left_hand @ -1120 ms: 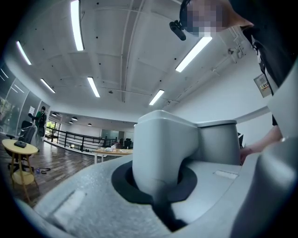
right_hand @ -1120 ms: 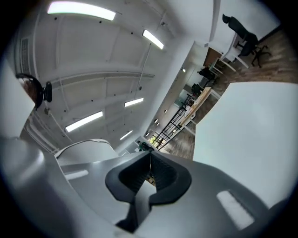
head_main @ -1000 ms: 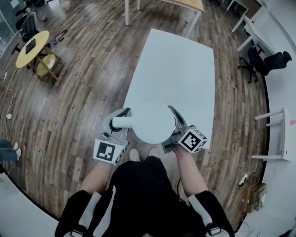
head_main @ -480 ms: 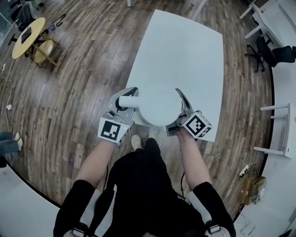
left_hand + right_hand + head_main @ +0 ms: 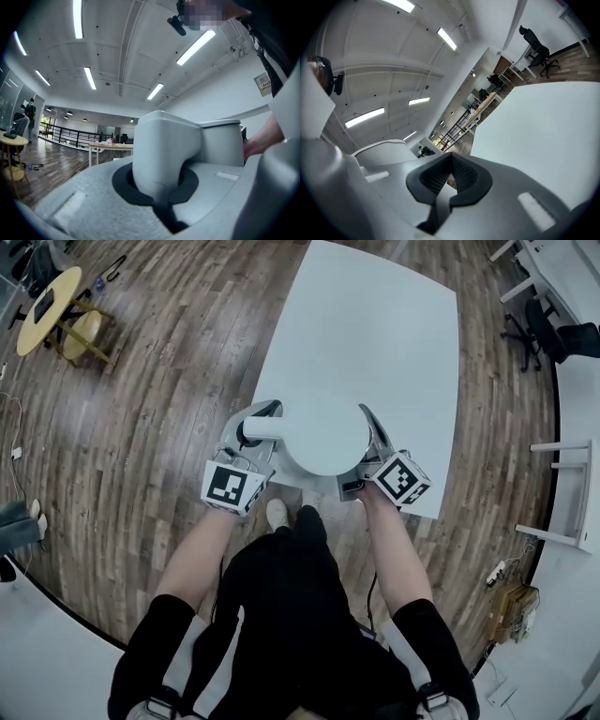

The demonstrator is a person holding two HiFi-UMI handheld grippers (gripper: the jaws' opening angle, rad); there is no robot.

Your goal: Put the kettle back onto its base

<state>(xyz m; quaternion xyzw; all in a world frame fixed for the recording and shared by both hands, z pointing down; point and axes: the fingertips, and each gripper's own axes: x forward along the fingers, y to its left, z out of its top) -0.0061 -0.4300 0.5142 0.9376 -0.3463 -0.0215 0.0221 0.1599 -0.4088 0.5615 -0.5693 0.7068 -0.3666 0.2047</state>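
the left gripper is clamped tight on the handle of the white kettle. the right gripper, jaws together on nothing, sits just beside the kettle's other side. the kettle hangs between them over the table edge. the marker cubes show black-and-white squares.

The person wears black, with sleeves ending about the elbow, what look like pale straps at the shoulders, and light shoes. The left gripper and right gripper have pale grey moulded shells, each bearing a white cube printed with black square markers. Their fingers have a dark ribbed lining.
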